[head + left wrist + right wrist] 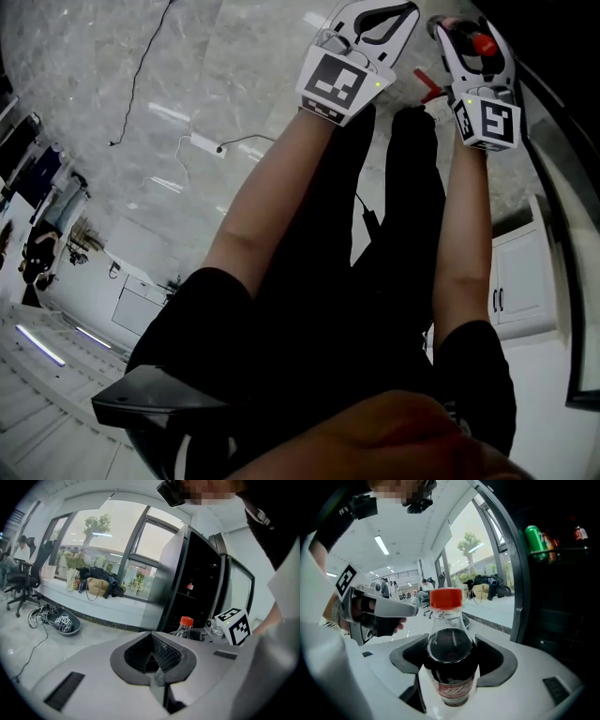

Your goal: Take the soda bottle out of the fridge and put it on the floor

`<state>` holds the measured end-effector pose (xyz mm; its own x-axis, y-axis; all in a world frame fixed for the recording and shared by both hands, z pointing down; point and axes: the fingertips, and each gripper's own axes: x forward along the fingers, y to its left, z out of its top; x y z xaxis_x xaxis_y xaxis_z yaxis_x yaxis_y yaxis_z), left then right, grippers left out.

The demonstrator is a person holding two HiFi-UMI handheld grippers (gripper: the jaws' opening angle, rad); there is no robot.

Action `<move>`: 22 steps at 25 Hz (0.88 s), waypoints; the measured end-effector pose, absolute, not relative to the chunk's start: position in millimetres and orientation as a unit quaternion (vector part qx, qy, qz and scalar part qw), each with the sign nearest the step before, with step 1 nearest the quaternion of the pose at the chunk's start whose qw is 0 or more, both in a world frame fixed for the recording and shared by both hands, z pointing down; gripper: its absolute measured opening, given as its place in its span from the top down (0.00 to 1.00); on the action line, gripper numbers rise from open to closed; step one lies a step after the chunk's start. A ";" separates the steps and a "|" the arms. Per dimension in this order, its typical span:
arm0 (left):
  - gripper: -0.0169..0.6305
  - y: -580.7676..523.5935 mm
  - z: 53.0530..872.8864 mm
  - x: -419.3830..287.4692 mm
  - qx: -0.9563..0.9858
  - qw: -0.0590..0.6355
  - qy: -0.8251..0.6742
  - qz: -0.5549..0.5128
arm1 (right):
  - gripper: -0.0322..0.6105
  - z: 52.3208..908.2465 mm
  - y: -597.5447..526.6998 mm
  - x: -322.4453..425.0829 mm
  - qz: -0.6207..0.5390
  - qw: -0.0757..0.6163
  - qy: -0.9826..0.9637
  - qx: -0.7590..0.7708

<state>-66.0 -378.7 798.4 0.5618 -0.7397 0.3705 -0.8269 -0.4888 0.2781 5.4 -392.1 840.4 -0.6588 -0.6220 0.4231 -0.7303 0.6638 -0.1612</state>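
Both forearms stretch away from the head camera, over a pale marble floor (187, 103). The left gripper (384, 21) holds nothing, and the right gripper (472, 47) shows a red cap between its jaws. The task needs only one tool, which likely explains the idle left one.

From the left gripper view, the left gripper (154, 660) has its jaws pressed together with nothing between them. Past it stands the soda bottle (184, 626), and behind that the dark fridge (197, 588). A small bottle on a shelf inside is too small to identify.

From the right gripper view, the right gripper (452, 667) is clamped on the soda bottle (450, 653). Its two dark pads bear on the bottle's rounded shoulder, which probably keeps it upright and stops it slipping. The bottle is clear plastic, filled with dark cola to just under the neck. It has a red cap (446, 598) and a red-and-white label low down.

The bottle is just beside the fridge (562, 611), outside it and off the floor, and a green can (534, 538) sits on a shelf. I judge that lowering it to the floor is what remains.
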 end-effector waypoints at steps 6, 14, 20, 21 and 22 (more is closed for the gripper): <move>0.97 -363.7 871.5 -85.6 0.842 0.250 -0.466 0.113 | 0.45 924.8 -377.9 -12.9 0.186 0.200 -0.889 0.368; 0.97 -360.4 955.1 -85.2 0.842 0.256 -0.455 0.136 | 0.45 1033.3 -370.0 -25.5 0.190 0.249 -0.889 0.334; 0.97 -346.0 1023.7 -96.9 0.836 0.270 -0.447 0.168 | 0.45 1122.5 -372.3 -33.6 0.197 0.278 -0.885 0.318; 0.97 -344.2 1031.1 -99.4 0.836 0.271 -0.446 0.171 | 0.45 1135.6 -373.8 -35.6 0.198 0.282 -0.884 0.316; 0.97 -342.6 1037.1 -101.8 0.835 0.272 -0.445 0.173 | 0.45 1147.4 -375.4 -37.8 0.199 0.287 -0.883 0.314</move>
